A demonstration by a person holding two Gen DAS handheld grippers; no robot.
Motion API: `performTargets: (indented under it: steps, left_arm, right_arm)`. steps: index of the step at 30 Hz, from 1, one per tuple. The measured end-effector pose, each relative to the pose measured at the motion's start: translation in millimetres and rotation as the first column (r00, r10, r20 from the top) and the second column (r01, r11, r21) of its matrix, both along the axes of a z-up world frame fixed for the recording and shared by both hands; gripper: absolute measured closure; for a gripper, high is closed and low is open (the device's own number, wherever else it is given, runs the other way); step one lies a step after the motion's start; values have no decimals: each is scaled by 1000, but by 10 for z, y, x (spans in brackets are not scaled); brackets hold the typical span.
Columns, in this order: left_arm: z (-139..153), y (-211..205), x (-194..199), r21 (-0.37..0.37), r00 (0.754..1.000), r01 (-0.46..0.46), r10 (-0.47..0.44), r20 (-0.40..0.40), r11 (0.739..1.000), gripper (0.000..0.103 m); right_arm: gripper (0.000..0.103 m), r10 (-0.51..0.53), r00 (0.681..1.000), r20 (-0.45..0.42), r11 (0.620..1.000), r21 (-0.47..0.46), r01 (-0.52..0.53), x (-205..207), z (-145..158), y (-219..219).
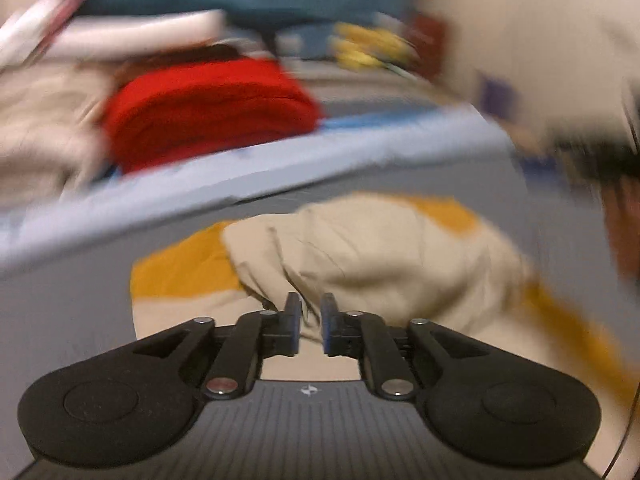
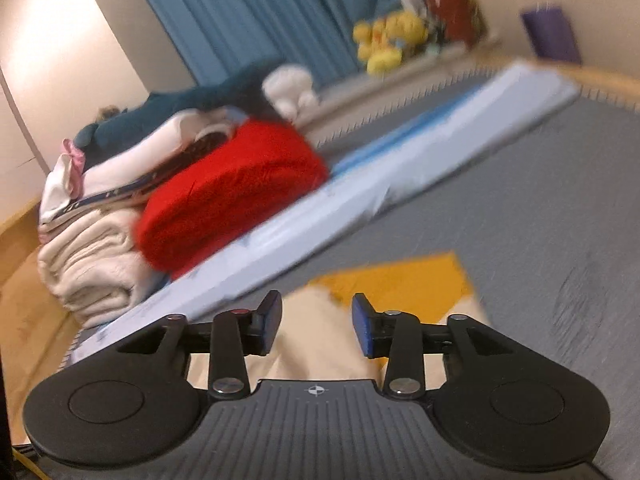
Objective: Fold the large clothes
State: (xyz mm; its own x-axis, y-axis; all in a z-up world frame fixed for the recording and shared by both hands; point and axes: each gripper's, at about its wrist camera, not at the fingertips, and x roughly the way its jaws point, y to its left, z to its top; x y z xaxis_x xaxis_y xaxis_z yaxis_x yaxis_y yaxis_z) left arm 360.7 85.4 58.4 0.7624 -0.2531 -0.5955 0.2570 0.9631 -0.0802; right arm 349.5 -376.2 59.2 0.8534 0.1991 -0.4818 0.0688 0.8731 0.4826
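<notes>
Blue-padded fingers of the left gripper [image 1: 311,322] sit low in the centre of the left wrist view, with a narrow gap between them. Nothing is visibly pinched there; the beige and mustard garment [image 1: 360,256] lies just beyond and beneath the tips, and whether the pads touch the cloth cannot be told through the blur. The garment is bunched into a rumpled beige mound with mustard-yellow panels showing at its left and right edges, resting on the grey bed surface [image 1: 72,320].

In the right wrist view, the right gripper [image 2: 316,326] holds its fingers clearly apart with nothing between them. Beige cloth of the same garment [image 2: 400,280] fills the space under them, and a mustard corner points toward the upper right, lying flat on the grey bed cover [image 2: 540,220].

Farther out, a long pale blue folded sheet [image 2: 400,168] runs diagonally across the bed from lower left to upper right. Behind it, at the left, a red folded blanket [image 2: 232,192] sits beside a stack of cream, white and dark teal clothes [image 2: 100,240]. A blue curtain [image 2: 260,8] hangs at the upper centre, with yellow plush toys [image 2: 384,40] on a ledge at the upper right. At the right edge of the left wrist view a dark, blurred part of a person [image 1: 616,184] shows.
</notes>
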Motion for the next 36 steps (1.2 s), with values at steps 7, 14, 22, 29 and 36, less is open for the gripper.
performTargets:
  steps: [7, 14, 22, 29, 36]
  left_arm:
    - [-647, 214, 635, -389, 924, -291, 151, -352, 874, 69]
    - [-1350, 574, 1140, -590, 799, -522, 111, -591, 616, 69]
    - [-1569, 430, 1353, -595, 767, -564, 96, -635, 572, 51]
    - [-1392, 504, 1262, -670, 845, -490, 116, -522, 558, 100]
    - [-730, 723, 1139, -780, 967, -248, 196, -164, 575, 101]
  right_arm:
    - [50, 41, 967, -253, 988, 153, -1, 220, -534, 72]
    - [49, 29, 930, -366, 969, 239, 64, 334, -855, 160]
    - [79, 31, 912, -408, 958, 271, 88, 421, -1035, 220]
    - [99, 84, 949, -305, 900, 433, 59, 398, -1005, 196]
    - [101, 64, 997, -36, 858, 512, -37, 229, -654, 210]
